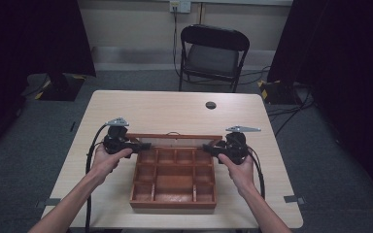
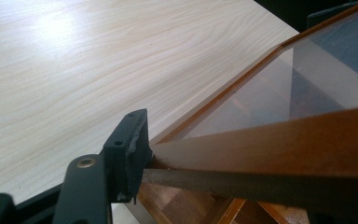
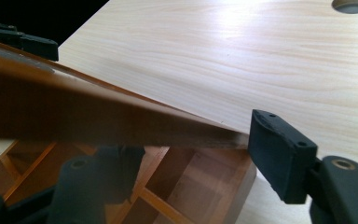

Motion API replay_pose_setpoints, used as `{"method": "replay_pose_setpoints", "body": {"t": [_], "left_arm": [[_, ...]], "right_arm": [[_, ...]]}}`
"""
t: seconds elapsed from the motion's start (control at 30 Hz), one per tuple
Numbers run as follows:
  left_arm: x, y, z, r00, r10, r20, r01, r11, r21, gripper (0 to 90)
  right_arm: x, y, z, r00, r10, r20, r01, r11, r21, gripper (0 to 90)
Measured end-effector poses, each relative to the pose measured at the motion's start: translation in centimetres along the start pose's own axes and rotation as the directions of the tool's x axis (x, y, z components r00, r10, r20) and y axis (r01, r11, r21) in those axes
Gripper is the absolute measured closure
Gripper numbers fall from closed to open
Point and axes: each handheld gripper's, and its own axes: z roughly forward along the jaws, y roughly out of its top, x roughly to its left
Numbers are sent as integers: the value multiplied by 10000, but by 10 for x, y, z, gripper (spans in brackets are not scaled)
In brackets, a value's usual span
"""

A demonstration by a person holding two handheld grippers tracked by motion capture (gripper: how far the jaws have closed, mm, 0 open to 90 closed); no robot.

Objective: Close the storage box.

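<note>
Colours and patterns: compartment box, lid, grippers and surroundings.

Wooden box (image 1: 173,182): warm reddish-brown, dividers a lighter orange-brown. Lid (image 1: 174,139): frame the same reddish-brown, pane clear with pale grey reflections. Table (image 1: 175,109): pale beige, fine wavy wood grain, one dark grey round cap (image 1: 211,105). Left gripper (image 1: 143,145) and right gripper (image 1: 208,148): matt black, brass-coloured screws, light grey top plates, black cables. Chair (image 1: 212,56): black frame, dark grey seat. Floor: grey-blue carpet. Curtains: black. Wall: cream.
</note>
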Motion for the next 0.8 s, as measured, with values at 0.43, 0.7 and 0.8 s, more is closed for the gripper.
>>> {"method": "replay_pose_setpoints", "body": {"t": [0.43,0.7,0.8], "left_arm": [[-6,-14,-6,9991,-198,-381,192,9997,-159,231],[-5,-21,-12,9968,-322,-728,312,9994,-143,208],[-7,-24,-14,9965,-294,-782,292,9996,-38,195]], "right_arm": [[4,-7,-8,9998,-2,-177,3,10000,40,363],[2,-10,-7,9996,16,-299,-10,9998,201,332],[3,-11,-7,9998,-20,-195,27,9994,353,309]]}}
